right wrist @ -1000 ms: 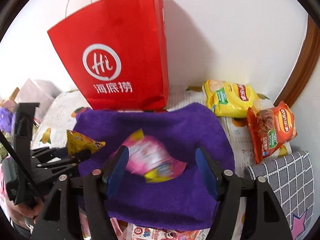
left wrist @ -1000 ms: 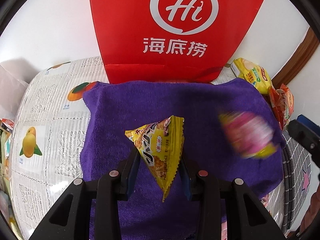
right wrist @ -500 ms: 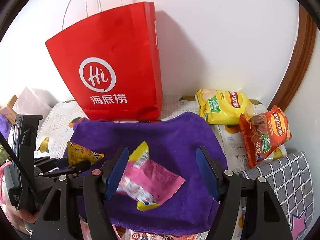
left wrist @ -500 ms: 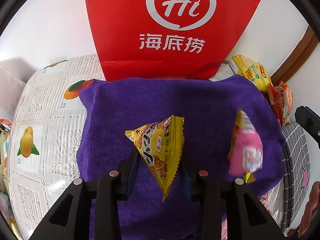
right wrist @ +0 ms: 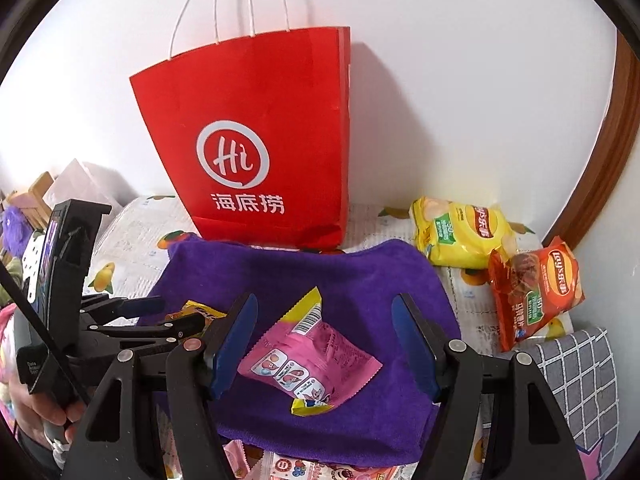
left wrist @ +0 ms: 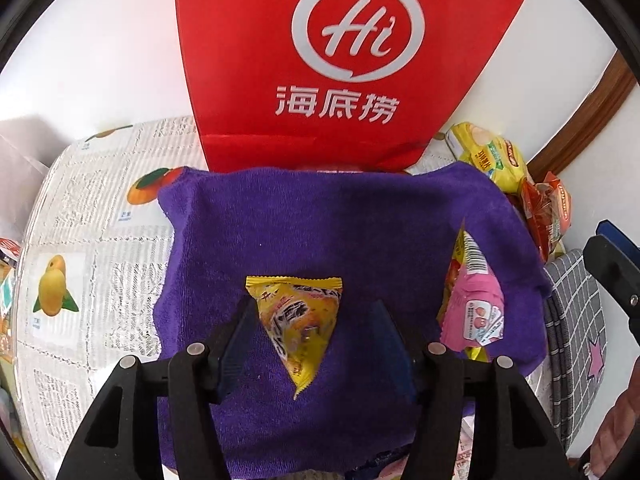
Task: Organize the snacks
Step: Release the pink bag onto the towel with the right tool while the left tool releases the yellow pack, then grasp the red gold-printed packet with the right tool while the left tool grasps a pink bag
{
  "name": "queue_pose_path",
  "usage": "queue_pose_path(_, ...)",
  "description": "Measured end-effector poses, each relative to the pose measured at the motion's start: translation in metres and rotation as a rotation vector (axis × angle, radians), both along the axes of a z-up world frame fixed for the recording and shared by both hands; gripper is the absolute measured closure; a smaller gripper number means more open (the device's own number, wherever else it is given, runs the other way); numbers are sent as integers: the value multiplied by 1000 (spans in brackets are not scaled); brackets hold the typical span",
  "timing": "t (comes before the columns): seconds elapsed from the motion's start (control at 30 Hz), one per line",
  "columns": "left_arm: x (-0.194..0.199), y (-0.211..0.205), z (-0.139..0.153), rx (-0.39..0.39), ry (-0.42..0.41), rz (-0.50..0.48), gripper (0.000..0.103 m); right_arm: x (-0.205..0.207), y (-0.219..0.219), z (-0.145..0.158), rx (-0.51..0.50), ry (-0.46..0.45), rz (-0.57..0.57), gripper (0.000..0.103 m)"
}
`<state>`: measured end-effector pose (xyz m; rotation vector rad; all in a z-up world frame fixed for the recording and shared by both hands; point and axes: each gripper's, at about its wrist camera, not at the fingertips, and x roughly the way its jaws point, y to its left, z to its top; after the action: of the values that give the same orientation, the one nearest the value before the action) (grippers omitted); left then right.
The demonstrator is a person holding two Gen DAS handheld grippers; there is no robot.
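While the left claw (left wrist: 316, 328) is opening, a yellow triangular snack packet (left wrist: 298, 316) lies between its spread fingers on the purple towel (left wrist: 320, 220), the pads no longer pressing it. Right claw (right wrist: 324, 344): spread wide, empty, poised over a pink snack packet (right wrist: 312, 356) that lies flat on the same towel; from the left wrist view this packet sits at 3 o'clock of the yellow one, apart from it. Red paper bag (right wrist: 256, 148): upright at 12 o'clock, touching the towel's far edge, against the white wall. Yellow crisp bag (right wrist: 460, 232) and red crisp bag (right wrist: 536, 292): at 2 o'clock, off the towel, on the fruit-print cover (left wrist: 92, 240), overlapping each other.
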<state>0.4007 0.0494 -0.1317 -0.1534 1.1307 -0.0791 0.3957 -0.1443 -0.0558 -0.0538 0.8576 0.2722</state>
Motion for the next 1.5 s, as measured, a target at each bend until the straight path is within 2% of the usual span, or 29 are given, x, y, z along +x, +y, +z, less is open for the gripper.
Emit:
queue_pose_path(0.17,-3,3,10,2,-18,11,44,-19,-5,-1,15,11,-7,34)
queue_pose_path(0.37,-8,2,20,-17,-29,14,44,-50,-19,-38,-29,88,-17,33)
queue_pose_path(0.53,-14,-3,30,-21,-47,-5,44,-83,-39,-64,-52,110,-42,34)
queue_pose_path(0.73,-20,-7,41,-24,-68,-14,42,-113,-46,-94,-112,142,-17,46)
queue_pose_path(0.97,-23,-9,46,-33,-78,-28,42,-122,-25,-115,-237,124,68,46)
queue_pose_path(1.2,-24,-3,48,-53,-73,-20,42,-111,-8,-132,-336,102,95,45)
queue_pose_path(1.33,-24,-2,48,-58,-69,-12,42,-103,-10,-137,-326,117,66,46)
queue_pose_path(1.4,-25,-3,49,-59,-70,-16,42,-102,-11,-140,-313,134,70,61)
queue_pose_path(1.43,-25,-3,49,-58,-71,-18,42,-102,-11,-140,-319,128,66,63)
queue_pose_path(1.5,-26,-4,50,-57,-72,-22,42,-108,-9,-137,-336,101,63,77)
